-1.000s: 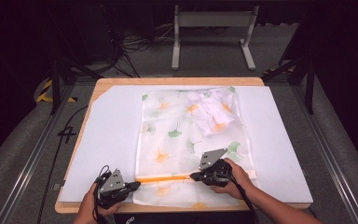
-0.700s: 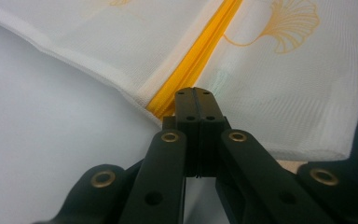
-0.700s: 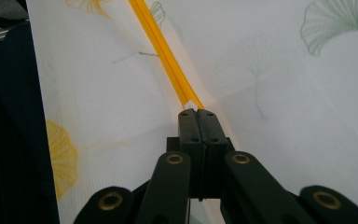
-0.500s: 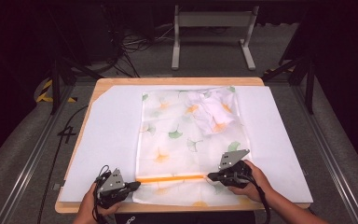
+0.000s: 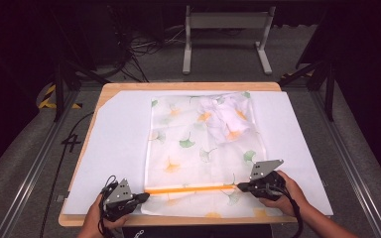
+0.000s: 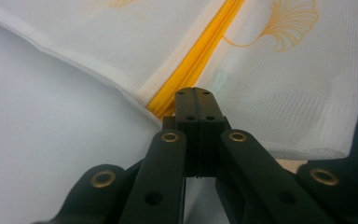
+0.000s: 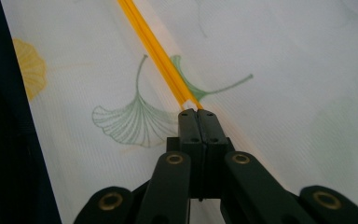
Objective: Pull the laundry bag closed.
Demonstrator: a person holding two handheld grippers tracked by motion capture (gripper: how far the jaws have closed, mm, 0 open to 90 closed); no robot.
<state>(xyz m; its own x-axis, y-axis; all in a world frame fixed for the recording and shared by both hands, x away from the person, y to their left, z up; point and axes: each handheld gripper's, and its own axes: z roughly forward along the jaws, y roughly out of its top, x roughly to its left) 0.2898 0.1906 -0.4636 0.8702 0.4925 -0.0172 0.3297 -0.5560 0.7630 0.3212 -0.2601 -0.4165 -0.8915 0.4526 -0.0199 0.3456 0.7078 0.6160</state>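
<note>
Though foreshortened, orange zipper crosswise

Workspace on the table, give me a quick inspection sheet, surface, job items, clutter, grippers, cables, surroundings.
Surface: wooden table covered by a white sheet.
Job's things: mesh bag with leaf print lying flat, a white garment inside its far right corner, orange zipper running across the near end.
Clutter: nothing seen.
Grippers: left gripper shut at the zipper's left end; right gripper shut at the zipper's right part.
Cables: loose bundle on the floor beyond the table.
Surroundings: grey floor, metal stand, dark backdrop.
</note>
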